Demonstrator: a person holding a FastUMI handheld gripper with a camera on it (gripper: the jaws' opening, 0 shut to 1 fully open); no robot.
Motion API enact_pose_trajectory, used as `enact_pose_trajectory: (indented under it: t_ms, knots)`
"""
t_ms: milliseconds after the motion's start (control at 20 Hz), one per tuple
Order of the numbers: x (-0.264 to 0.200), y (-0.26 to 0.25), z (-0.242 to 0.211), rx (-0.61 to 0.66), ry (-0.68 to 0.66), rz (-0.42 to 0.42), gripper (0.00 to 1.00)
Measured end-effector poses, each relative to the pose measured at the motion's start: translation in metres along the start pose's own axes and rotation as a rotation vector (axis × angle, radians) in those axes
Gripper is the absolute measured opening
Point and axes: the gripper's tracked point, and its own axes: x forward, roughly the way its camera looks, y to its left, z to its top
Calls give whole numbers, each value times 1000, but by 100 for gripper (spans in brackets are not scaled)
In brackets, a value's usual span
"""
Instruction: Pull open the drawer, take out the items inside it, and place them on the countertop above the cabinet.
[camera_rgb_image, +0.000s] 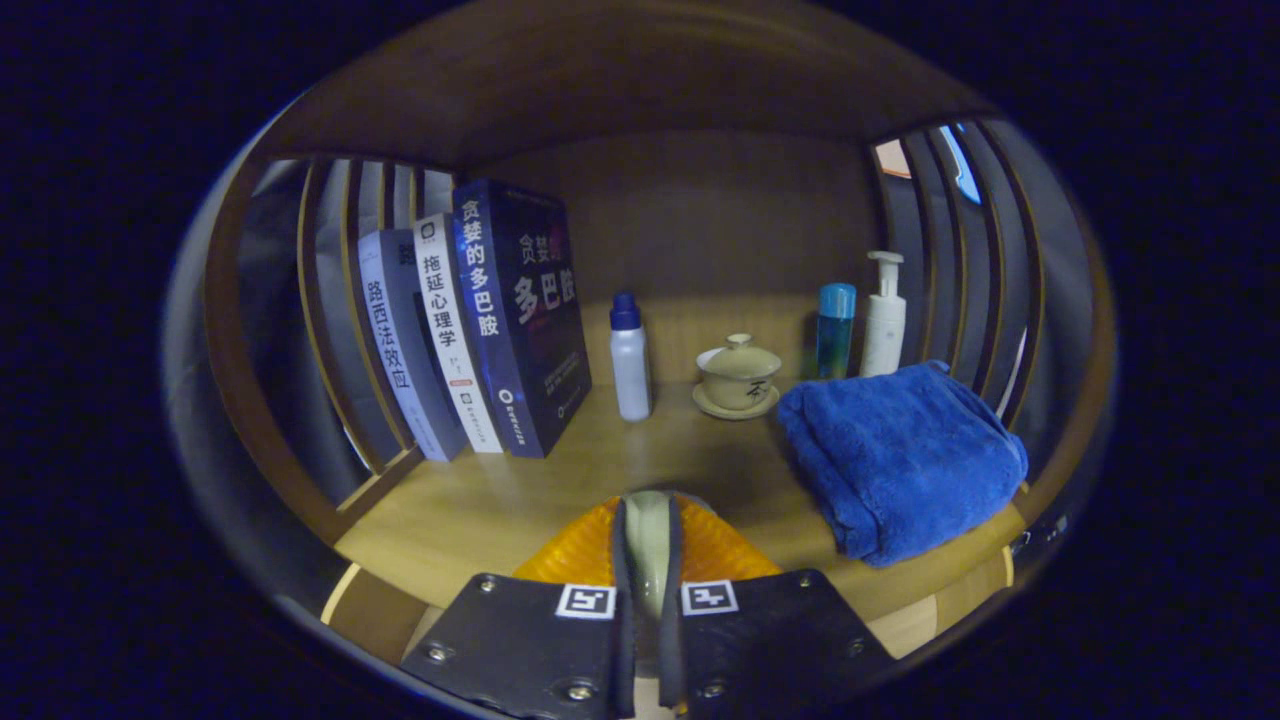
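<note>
My gripper is shut on a small pale, rounded item. Both fingers press on its sides and only a narrow strip of it shows between them, so I cannot tell what it is. The fingers hang over the front part of the wooden countertop, in a bare patch. A row of books stands to the left and a folded blue towel lies to the right. The drawer is out of sight.
Beyond the fingers stand a white bottle with a blue cap and a lidded tea cup on a saucer. Behind the towel are a blue bottle and a white pump bottle. Curved wooden slats close both sides, with a shelf above.
</note>
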Motion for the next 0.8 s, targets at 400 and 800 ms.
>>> enact_pose_trajectory:
  t_ms: [400,800]
  knots:
    - [33,-5,17,10,-143,-14,12]
    - [33,-7,31,-31,-297,-41,12]
